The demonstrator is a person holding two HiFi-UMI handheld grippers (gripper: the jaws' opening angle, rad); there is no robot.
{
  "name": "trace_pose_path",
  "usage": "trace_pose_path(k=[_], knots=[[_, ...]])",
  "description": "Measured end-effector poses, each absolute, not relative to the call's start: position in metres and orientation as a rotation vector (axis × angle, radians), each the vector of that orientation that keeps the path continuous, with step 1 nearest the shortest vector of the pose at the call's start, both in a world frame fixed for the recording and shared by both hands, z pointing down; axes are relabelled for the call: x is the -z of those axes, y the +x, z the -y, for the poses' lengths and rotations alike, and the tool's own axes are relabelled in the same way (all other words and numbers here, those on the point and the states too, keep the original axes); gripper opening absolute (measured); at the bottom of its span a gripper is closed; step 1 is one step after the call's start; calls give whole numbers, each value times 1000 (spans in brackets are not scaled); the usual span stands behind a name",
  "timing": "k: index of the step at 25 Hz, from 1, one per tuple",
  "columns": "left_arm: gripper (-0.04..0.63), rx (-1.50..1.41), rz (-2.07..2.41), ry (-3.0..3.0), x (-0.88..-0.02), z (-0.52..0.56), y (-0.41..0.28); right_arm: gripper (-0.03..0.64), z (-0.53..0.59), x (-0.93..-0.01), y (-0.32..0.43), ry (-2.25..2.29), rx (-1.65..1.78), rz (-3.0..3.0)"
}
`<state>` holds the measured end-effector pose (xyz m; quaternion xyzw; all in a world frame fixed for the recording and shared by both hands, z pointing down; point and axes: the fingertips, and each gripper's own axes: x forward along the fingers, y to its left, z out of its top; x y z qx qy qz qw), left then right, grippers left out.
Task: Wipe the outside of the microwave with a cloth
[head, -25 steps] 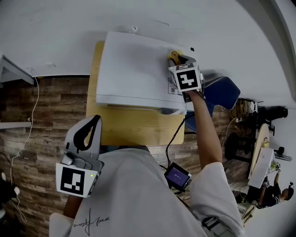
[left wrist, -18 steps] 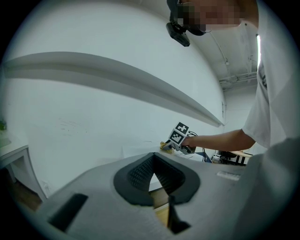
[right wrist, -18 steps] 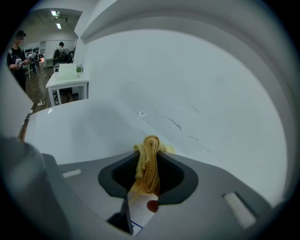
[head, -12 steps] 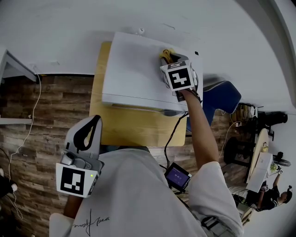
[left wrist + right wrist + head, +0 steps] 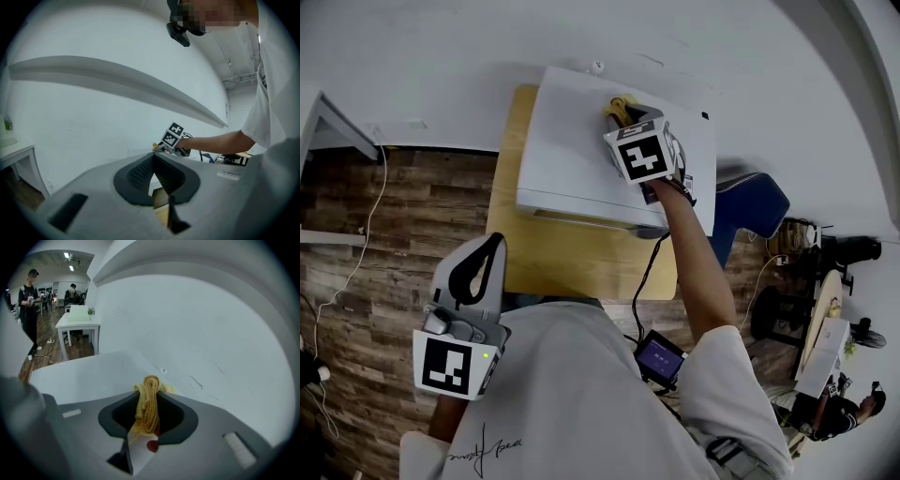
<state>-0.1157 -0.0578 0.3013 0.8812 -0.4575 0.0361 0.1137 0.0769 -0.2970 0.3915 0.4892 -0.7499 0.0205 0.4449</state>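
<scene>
The right claw (image 5: pixel 622 120) is clamped on a folded yellow cloth (image 5: pixel 149 400), which stands up between its jaws as a thick wad. In the head view the person's arm reaches out over the white microwave (image 5: pixel 572 159). The cloth is at the far part of the top panel, right of its middle and close to the wall (image 5: pixel 441 56). The microwave sits on a small wooden worktop (image 5: pixel 572 267) pushed up against that wall. Its front edge faces the person.

The left claw (image 5: pixel 494 244) hangs low and near, beside the person's body and well apart from the microwave. Its jaws meet at the tips with nothing between them, so it plays no part for now.

The step in hand looks like wiping the top of the casing, with the cloth at the far edge of that panel. Whether the cloth is pressing on the metal or only just above it cannot be told from these views.

The next move probably calls for a steady stroke across the top, left or back toward the near edge, with enough downward pressure to keep the wad flat on the panel. The grip must stay firm so the cloth does not drag out of the jaws. The sides and the door front seem likely to need wiping after the top
</scene>
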Motion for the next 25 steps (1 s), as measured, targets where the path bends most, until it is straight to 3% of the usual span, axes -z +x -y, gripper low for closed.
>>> trace_pose_path(k=[25], knots=[[-3,-100,1503,2473,-303,43,-162,117,313,-391,-29,1066,18,1989]])
